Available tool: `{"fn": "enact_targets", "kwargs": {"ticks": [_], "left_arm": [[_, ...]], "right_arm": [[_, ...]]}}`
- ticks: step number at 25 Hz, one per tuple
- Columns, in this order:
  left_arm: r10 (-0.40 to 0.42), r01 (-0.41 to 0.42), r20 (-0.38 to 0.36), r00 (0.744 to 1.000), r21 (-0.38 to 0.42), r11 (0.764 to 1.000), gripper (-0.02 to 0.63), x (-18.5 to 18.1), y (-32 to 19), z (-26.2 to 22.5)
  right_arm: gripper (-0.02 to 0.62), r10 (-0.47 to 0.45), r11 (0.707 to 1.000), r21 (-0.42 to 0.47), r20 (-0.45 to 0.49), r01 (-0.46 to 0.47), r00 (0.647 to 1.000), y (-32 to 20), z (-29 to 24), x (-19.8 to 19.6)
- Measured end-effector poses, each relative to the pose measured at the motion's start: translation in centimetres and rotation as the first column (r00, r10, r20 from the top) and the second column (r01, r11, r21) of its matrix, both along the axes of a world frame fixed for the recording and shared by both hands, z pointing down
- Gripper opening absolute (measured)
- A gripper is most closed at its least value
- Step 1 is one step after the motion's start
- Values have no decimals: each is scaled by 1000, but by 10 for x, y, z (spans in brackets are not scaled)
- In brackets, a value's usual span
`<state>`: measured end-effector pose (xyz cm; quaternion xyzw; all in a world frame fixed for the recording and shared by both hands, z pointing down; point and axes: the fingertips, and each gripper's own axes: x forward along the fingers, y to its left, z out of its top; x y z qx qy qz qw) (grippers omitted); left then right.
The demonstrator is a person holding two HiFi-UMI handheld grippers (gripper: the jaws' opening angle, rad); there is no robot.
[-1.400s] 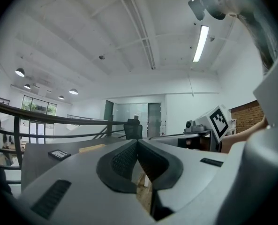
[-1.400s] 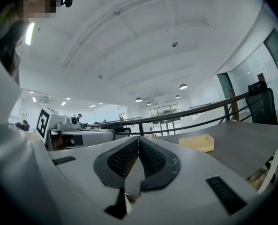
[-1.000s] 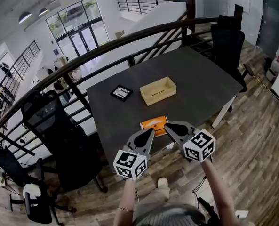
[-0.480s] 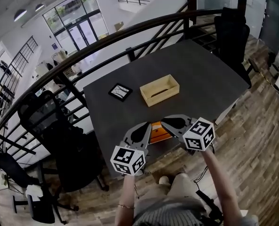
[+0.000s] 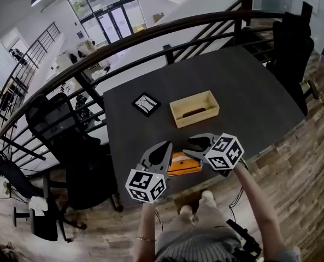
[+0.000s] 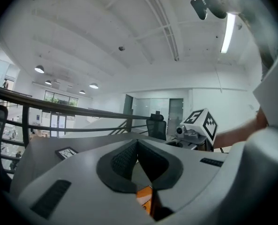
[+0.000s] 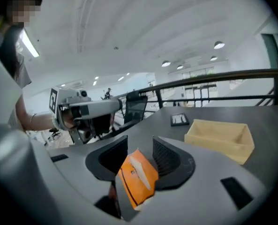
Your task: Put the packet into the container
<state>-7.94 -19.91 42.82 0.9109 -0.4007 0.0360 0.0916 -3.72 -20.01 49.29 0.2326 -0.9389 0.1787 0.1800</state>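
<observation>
The orange packet (image 5: 183,164) lies on the dark grey table (image 5: 249,86) near its front edge. My right gripper (image 5: 194,145) is over the packet's right part with its jaws opening; in the right gripper view the packet (image 7: 138,175) sits between the spread pads (image 7: 166,154), with a gap on the left side. My left gripper (image 5: 162,148) hovers at the packet's left end, and its pads (image 6: 124,159) meet at the tip with nothing between them. The open wooden container (image 5: 194,109) stands farther back on the table, apart from both grippers.
A black-framed card (image 5: 146,103) lies left of the container. A dark railing (image 5: 167,31) runs behind the table. Black office chairs stand at the left (image 5: 69,141) and back right (image 5: 293,42). Wooden floor (image 5: 309,162) lies to the right.
Both grippers have moved forward from behind the packet to over it. The right jaws, earlier together, now stand apart around the packet.
</observation>
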Motion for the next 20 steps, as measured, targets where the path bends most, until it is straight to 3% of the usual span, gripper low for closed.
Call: {"fn": "enact_targets", "kwargs": {"ticks": [4, 10, 17, 20], "left_arm": [[-81, 80, -13, 997, -43, 996, 8, -9, -14, 10], [-212, 212, 14, 977, -77, 974, 8, -16, -22, 28], [-292, 293, 30, 956, -132, 947, 8, -31, -24, 45], [-296, 297, 29, 955, -145, 944, 8, -34, -23, 49]], "right_arm": [[150, -223, 971, -113, -116, 210, 968, -4, 39, -9], [150, -476, 874, -217, -216, 434, 852, 3, 78, -15], [150, -610, 793, -257, -316, 553, 727, 5, 107, -36], [150, -622, 782, -296, -326, 548, 712, 5, 122, -42]]}}
